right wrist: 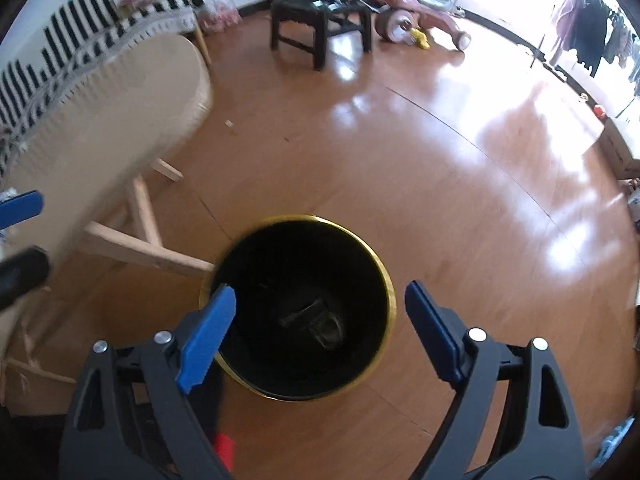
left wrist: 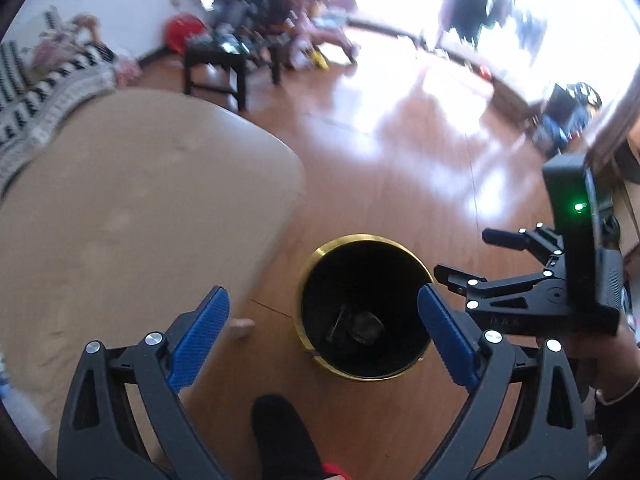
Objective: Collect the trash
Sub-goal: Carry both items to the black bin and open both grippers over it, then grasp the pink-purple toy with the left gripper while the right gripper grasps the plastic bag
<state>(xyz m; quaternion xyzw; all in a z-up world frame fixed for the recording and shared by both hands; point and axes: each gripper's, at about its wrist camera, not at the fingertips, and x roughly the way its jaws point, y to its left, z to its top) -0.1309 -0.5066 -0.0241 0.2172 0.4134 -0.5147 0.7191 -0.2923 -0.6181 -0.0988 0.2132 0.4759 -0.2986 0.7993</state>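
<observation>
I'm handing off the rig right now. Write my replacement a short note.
Left gripper: open, empty, above the floor beside the bin.
Right gripper: open, empty, over the bin mouth.
Black bin with gold rim stands on the wood floor by the beige table; some clear crumpled trash lies at its bottom.
Done: that trash is binned.
Left: no other trash is clearly in view; look around the room.

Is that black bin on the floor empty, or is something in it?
Not empty. The bin stands upright and open, with some clear crumpled trash at the bottom.
</observation>
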